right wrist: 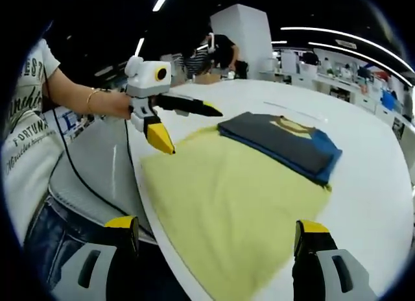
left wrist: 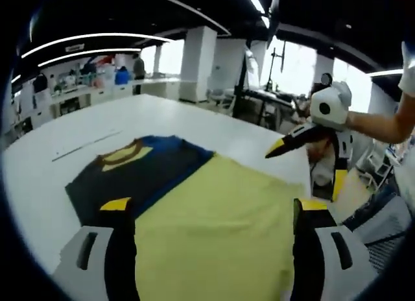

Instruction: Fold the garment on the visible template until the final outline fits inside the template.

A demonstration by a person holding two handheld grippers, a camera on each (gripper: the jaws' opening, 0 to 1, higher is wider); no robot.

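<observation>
A dark folded garment (left wrist: pixel 139 174) with blue trim and a yellow collar lies on the white table, overlapping the far edge of a flat yellow sheet (left wrist: pixel 220 229). In the right gripper view the garment (right wrist: pixel 279 142) sits beyond the yellow sheet (right wrist: pixel 240 197). My left gripper (left wrist: pixel 214 207) hovers open over the sheet's near part, with nothing between its jaws. It appears again as the left gripper (right wrist: pixel 192 129), held above the sheet's left corner. My right gripper (right wrist: pixel 217 224) is open above the sheet's near edge, holding nothing. Seen from the other side, the right gripper (left wrist: pixel 308 165) hangs over the table's right rim.
The white table (right wrist: pixel 363 165) has a curved rim close to the person (right wrist: pixel 26 139), who stands at its side in a printed white T-shirt and jeans. A cable (right wrist: pixel 71 165) trails from the left gripper. Desks, pillars and people stand far behind.
</observation>
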